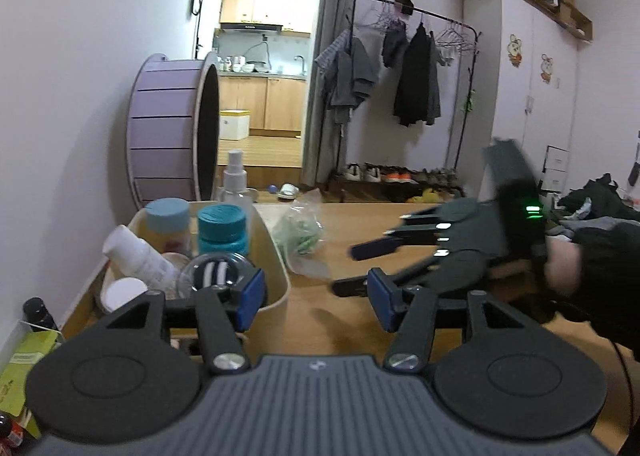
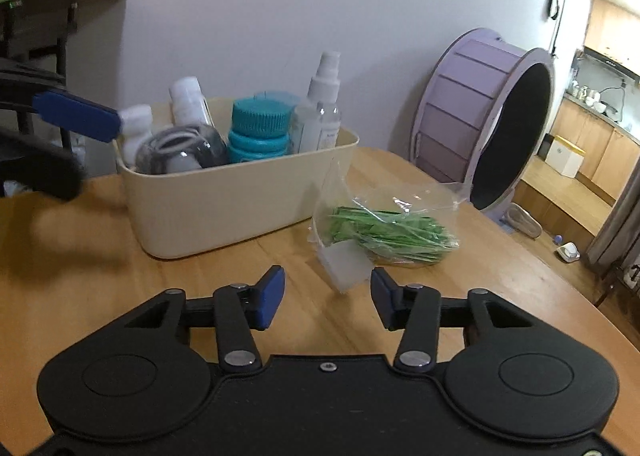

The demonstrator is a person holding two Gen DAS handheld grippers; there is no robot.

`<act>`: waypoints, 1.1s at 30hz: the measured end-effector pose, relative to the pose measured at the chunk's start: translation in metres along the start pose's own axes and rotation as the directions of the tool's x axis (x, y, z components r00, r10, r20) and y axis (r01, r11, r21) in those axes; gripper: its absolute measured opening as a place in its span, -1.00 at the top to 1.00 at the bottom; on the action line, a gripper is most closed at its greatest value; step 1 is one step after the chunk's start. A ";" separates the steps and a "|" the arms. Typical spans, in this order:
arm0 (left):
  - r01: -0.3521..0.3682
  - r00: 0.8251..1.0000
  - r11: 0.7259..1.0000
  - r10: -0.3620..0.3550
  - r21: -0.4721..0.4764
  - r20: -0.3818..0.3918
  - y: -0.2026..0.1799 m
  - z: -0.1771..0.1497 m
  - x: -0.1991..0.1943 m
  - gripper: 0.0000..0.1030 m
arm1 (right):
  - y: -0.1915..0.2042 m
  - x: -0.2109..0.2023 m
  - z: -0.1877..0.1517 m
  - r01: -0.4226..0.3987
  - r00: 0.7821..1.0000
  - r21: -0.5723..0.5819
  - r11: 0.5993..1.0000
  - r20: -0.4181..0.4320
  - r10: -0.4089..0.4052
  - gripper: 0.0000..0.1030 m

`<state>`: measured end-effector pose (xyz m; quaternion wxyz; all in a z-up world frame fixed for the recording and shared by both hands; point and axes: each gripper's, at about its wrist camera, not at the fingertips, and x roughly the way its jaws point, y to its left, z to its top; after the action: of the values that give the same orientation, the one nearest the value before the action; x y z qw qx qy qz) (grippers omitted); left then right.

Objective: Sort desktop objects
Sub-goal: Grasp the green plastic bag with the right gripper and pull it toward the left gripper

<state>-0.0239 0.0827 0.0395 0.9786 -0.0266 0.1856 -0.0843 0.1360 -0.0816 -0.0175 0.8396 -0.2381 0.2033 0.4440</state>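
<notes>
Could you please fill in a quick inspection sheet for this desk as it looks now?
Surface: wooden table, bare in front of both grippers.
Job's things: beige bin holding a teal-capped jar, spray bottle, white bottles and a clear round container; clear bag of green strips lies on the table beside the bin, outside it.
Clutter: bottles and a green packet past the table's left edge, in the left wrist view.
Grippers: left gripper open, empty, next to the bin; right gripper open, empty, just short of the bag.
Cables: nothing seen on the table.
Surroundings: purple wheel, clothes rack, kitchen doorway.
</notes>
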 end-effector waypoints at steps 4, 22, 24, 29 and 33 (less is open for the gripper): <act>0.005 1.000 1.000 -0.005 -0.018 -0.004 0.003 0.000 0.004 -0.08 | 0.002 0.019 0.003 0.016 0.999 -0.038 0.999 -0.038 -0.017 0.15; -0.003 1.000 0.999 0.004 -0.054 0.024 0.005 -0.004 -0.012 -0.08 | -0.019 -0.043 0.011 0.004 0.999 0.123 0.992 0.044 -0.010 0.88; -0.011 0.999 0.998 0.013 -0.060 0.031 0.006 -0.004 -0.015 -0.08 | -0.015 -0.057 0.017 -0.019 0.996 0.137 0.990 0.084 0.007 0.88; -0.036 0.998 0.995 0.040 -0.092 0.043 0.012 -0.007 -0.028 -0.08 | 0.002 -0.070 0.036 -0.103 0.983 0.134 0.986 0.165 0.081 0.88; -0.055 0.996 0.992 0.062 -0.116 0.056 0.018 -0.008 -0.037 -0.08 | 0.014 -0.059 0.052 -0.174 0.971 0.131 0.976 0.190 0.147 0.88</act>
<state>-0.0575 0.1070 0.0437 0.9827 -0.0796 0.1615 -0.0438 0.0999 -0.0830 0.0539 0.8309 -0.1175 0.1779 0.5139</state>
